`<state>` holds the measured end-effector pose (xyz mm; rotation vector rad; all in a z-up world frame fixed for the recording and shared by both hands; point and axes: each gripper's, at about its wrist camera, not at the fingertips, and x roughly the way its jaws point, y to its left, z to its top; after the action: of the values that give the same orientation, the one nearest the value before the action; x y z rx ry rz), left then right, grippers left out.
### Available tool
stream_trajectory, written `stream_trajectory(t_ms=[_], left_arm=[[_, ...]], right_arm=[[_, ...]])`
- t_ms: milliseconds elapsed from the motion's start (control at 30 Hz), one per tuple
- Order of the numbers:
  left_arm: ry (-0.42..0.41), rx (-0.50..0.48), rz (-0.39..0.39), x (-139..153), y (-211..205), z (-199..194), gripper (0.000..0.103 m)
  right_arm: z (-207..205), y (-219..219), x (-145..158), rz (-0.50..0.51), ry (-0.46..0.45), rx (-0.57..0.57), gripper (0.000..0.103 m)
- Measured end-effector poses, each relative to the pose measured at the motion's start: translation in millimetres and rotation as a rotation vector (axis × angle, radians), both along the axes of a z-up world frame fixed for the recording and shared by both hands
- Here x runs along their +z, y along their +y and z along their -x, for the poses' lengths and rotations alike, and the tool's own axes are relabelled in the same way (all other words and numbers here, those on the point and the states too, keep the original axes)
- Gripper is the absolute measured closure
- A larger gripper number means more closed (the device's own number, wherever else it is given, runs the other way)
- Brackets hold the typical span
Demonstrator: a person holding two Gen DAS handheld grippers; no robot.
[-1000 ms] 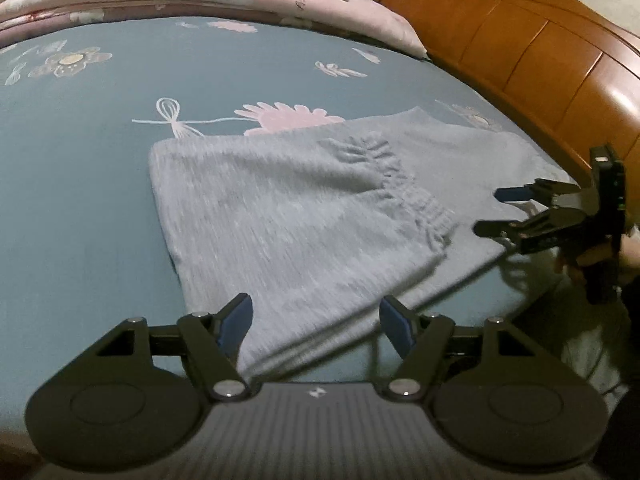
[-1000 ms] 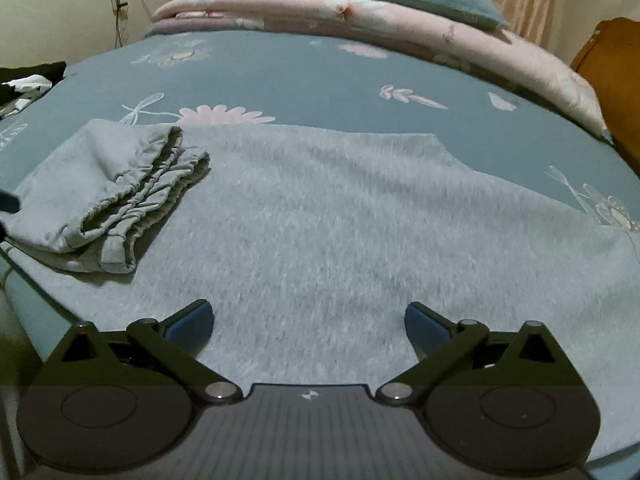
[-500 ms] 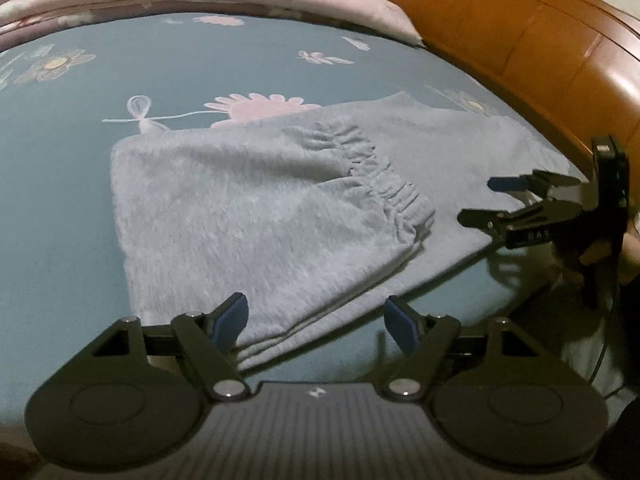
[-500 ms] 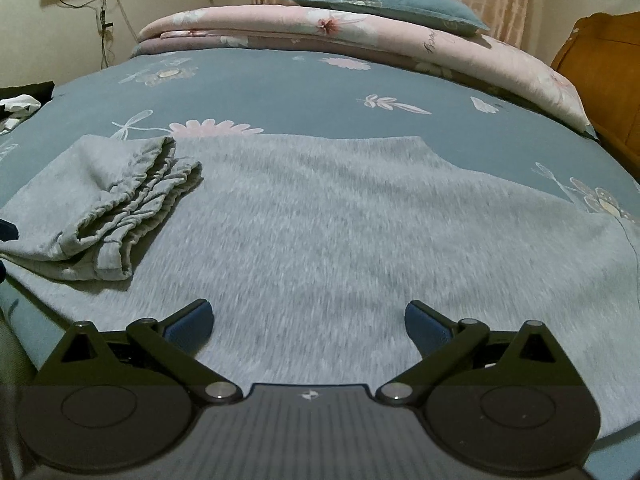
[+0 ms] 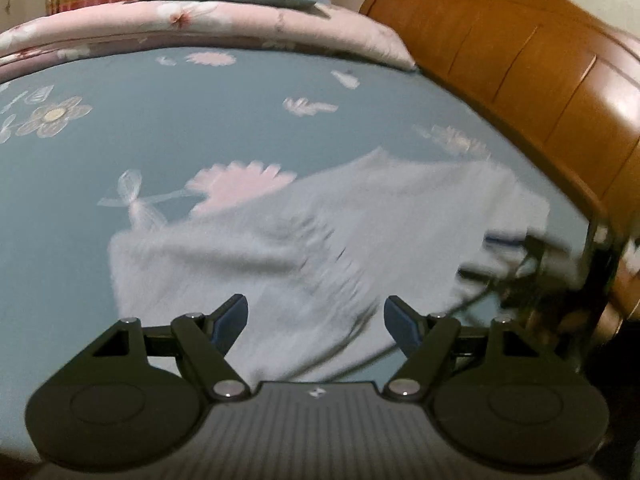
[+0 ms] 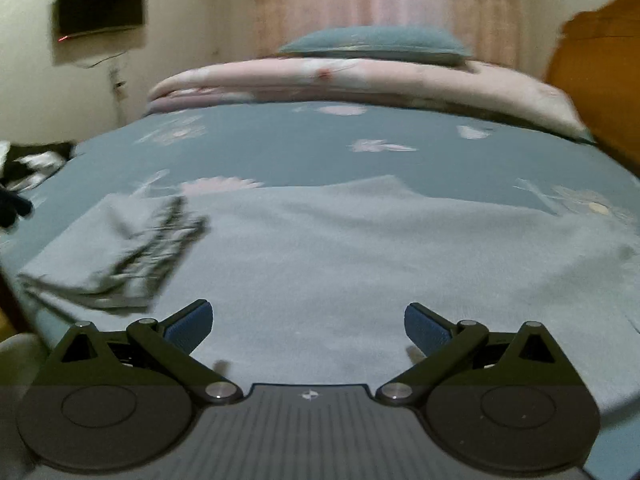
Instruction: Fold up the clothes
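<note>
grey garment [image 6: 340,264] flat on bed [image 6: 300,148], one end folded over | left claw [image 5: 316,320] wide, empty | right claw [image 6: 308,326] wide, empty, above cloth for next fold

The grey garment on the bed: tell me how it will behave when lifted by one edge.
The grey garment probably hangs limp: it lies flat and follows the bed. Its folded end would likely fall open, since the layers sit loose. The soft knit looks easy to grip rather than slippery.
</note>
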<state>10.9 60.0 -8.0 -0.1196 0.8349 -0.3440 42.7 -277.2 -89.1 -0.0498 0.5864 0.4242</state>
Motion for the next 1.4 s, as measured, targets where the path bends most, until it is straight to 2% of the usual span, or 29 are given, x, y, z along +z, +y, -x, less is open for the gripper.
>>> stream_trajectory(t_ms=[67, 200, 333, 400, 467, 633, 800, 867, 1000, 1100, 1167, 1200, 1300, 1400], left_arm=[[0.014, -0.003, 0.038, 12, -20, -22, 0.028], [0.045, -0.009, 0.116, 36, -61, -68, 0.028], [0.1, -0.061, 0.176, 35, -110, -123, 0.024], [0.134, -0.068, 0.174, 21, -133, -149, 0.024], [0.186, -0.056, 0.203, -5, -150, -176, 0.024], [0.315, -0.024, 0.318, -64, -175, -224, 0.024], [0.327, 0.028, 0.393, -94, -178, -254, 0.024], [0.317, 0.062, 0.432, -100, -174, -265, 0.024], [0.301, 0.098, 0.457, -102, -171, -284, 0.024], [0.294, 0.065, 0.516, -87, -174, -280, 0.024], [0.296, 0.0, 0.565, -80, -186, -271, 0.023], [0.303, -0.04, 0.57, -78, -195, -268, 0.023], [0.304, -0.135, 0.499, -81, -228, -262, 0.023], [0.299, -0.123, 0.44, -94, -244, -271, 0.023]], right_arm=[[-6, -12, -8, -0.016, 0.077, -0.061, 0.0], [0, -29, -9, -0.082, 0.057, -0.077, 0.0], [7, -47, -4, -0.173, 0.012, -0.111, 0.0], [7, -57, -4, -0.221, 0.023, -0.149, 0.0], [5, -63, -6, -0.241, 0.045, -0.179, 0.0], [2, -65, -9, -0.24, 0.063, -0.179, 0.0], [0, -59, -13, -0.168, 0.06, -0.153, 0.0], [-1, -59, -14, -0.165, 0.063, -0.153, 0.0], [-2, -60, -14, -0.172, 0.066, -0.151, 0.0], [-2, -61, -13, -0.179, 0.068, -0.151, 0.0], [-2, -60, -13, -0.179, 0.067, -0.149, 0.0], [-1, -60, -13, -0.177, 0.066, -0.149, 0.0], [-1, -59, -13, -0.169, 0.065, -0.148, 0.0], [-1, -57, -13, -0.161, 0.064, -0.148, 0.0]])
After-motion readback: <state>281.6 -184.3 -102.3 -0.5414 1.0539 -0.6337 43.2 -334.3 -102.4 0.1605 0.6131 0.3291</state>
